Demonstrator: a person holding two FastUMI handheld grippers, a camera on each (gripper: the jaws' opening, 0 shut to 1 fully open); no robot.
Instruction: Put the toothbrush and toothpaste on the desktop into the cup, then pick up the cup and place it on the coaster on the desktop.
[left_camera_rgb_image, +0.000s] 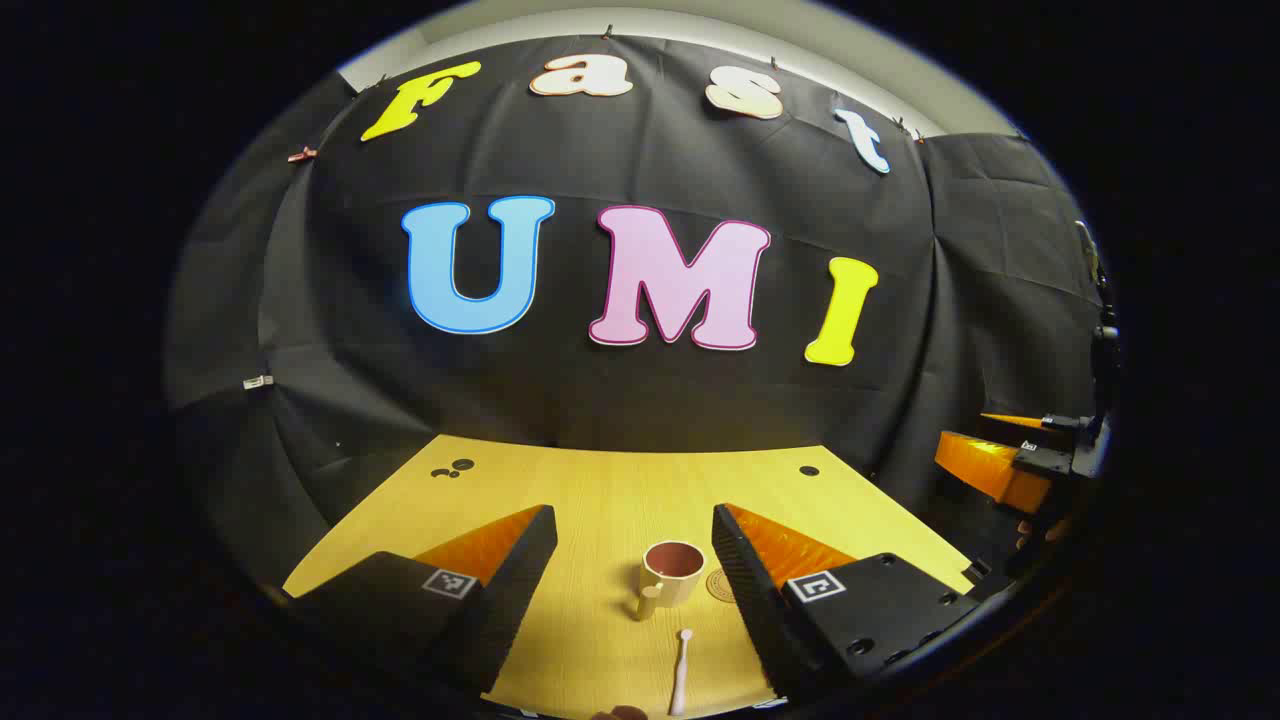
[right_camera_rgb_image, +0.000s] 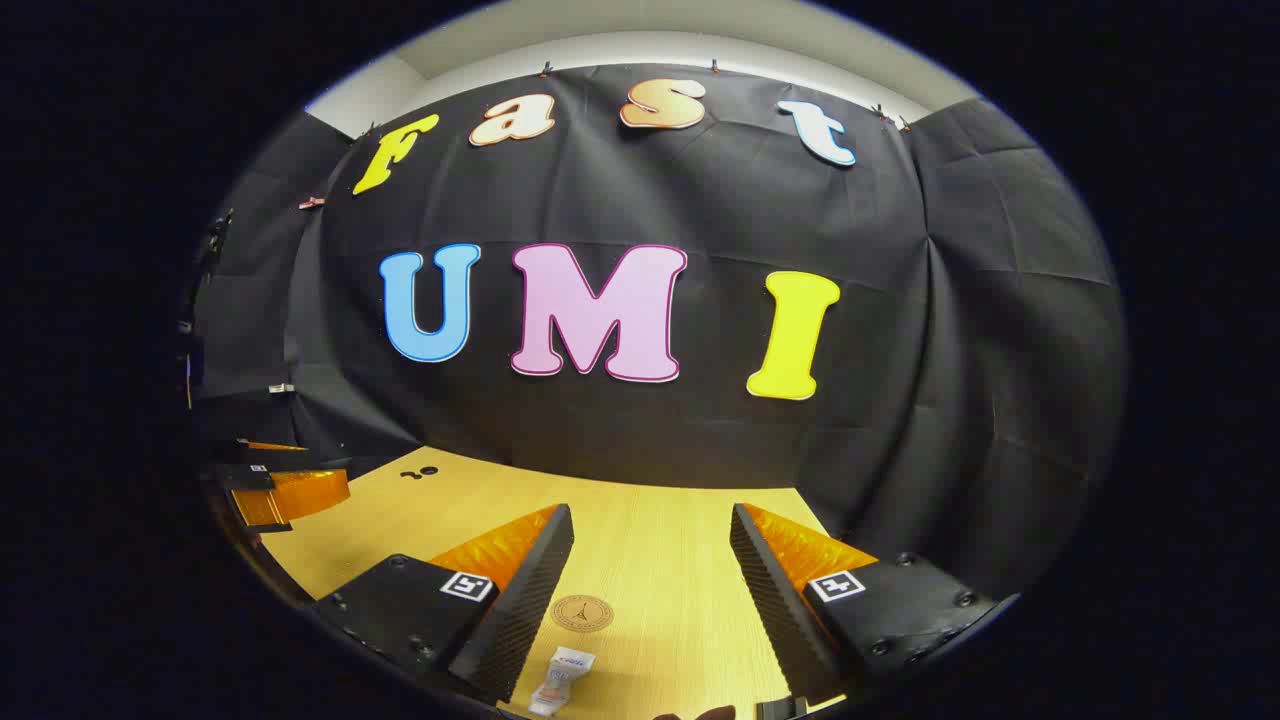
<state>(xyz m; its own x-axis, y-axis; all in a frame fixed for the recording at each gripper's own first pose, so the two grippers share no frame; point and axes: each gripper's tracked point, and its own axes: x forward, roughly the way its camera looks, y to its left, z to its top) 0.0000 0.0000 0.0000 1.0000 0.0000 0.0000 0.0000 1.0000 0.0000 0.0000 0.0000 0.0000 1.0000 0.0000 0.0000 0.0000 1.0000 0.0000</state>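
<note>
Presently on hand, one wooden table (left_camera_rgb_image: 600, 500), yellow-topped, carrying four items of the task. Item one: cup (left_camera_rgb_image: 671, 572), upright, empty as far as its dark inside shows, handle turned toward the camera, standing in the left gripper view between the two fingers and nearer the right-hand one. Item two: toothbrush (left_camera_rgb_image: 681, 668), pale, lying flat just short of the cup, long axis running near enough straight away from the camera, head end toward the cup, apart from it. Item three: coaster (left_camera_rgb_image: 722, 585), round and flat, just beside the cup on its far right side and partly behind the finger; in the right gripper view the same coaster (right_camera_rgb_image: 582, 613) lies bare between the fingers, close to the left-hand one. Item four: toothpaste (right_camera_rgb_image: 560, 682), a small tube lying flat nearer the camera than the coaster, long axis roughly pointing away, slightly tilted. Left gripper (left_camera_rgb_image: 633, 545): jaws wide apart, holding nothing, raised above the table with the toothbrush almost directly below and ahead, so it looks the nearer tool for that item. Right gripper (right_camera_rgb_image: 650, 545): jaws likewise wide apart and empty, with the toothpaste low in its span, suggesting a downward reach. Judged status: neither item is in the cup, and the cup is not yet on the coaster. Each view also catches the other gripper off at its edge.
</note>
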